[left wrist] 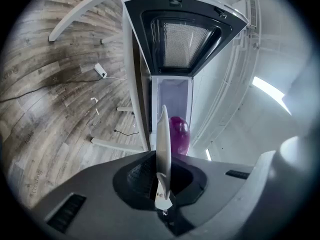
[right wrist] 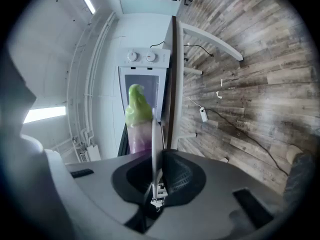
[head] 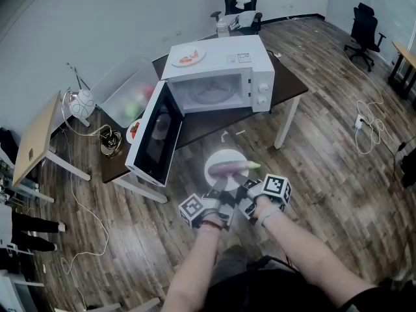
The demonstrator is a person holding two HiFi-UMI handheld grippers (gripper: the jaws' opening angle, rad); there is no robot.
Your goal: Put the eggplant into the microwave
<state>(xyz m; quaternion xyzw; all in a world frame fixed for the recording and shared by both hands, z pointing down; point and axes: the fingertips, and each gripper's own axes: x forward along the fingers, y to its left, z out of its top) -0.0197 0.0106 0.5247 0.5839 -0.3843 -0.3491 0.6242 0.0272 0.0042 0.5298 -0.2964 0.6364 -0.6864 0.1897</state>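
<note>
- In front of the open white microwave [head: 218, 77], the purple, green-capped eggplant [head: 231, 168] lies on a round white plate [head: 224, 155].
- Left gripper [head: 218, 188] and right gripper [head: 248, 187] each clamp its near rim.
- Risk: tilting while I advance could roll the eggplant off.

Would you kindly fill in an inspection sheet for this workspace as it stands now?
Surface: dark table carrying the microwave.
Job's things: eggplant lying on a white plate, in front of the microwave; door open.
Clutter: dish of red food on the microwave; clear bin.
Grippers: left gripper and right gripper each shut on the plate's rim.
Cables: white cable on the floor.
Surroundings: wood floor, office chairs.
</note>
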